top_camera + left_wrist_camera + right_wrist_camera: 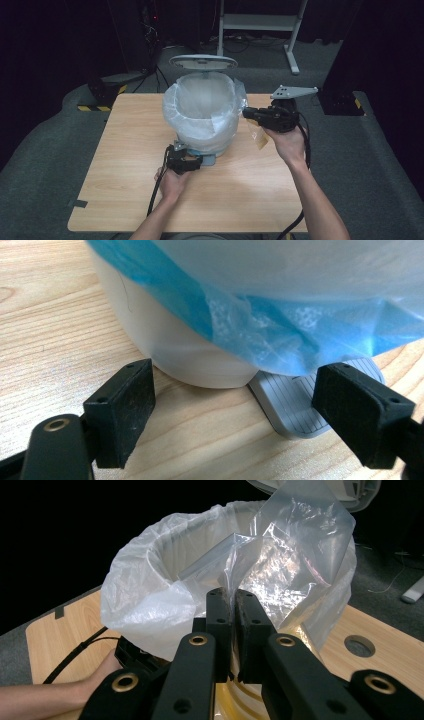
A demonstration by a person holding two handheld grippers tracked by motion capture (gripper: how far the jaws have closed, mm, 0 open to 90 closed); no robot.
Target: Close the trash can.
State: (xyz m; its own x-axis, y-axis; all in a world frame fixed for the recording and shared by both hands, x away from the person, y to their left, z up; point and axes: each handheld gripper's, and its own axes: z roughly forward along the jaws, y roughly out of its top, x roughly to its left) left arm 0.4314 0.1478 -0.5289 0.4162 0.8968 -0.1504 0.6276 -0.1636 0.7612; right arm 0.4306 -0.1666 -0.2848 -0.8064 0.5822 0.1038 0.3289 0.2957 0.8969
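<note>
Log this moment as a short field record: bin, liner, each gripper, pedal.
bin: white pedal bin on the wooden table, lid raised
liner: translucent bag folded over the rim
right gripper: shut on a clear plastic sheet beside the bin's rim
left gripper: open, low at the bin's base
pedal: grey ribbed pedal between the left jaws; contact cannot be told

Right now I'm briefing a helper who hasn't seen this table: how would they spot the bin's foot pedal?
Find the white bin on the wooden table. At its base lies the pedal: a flat, grey, ribbed tab poking out under the bin liner.
</note>
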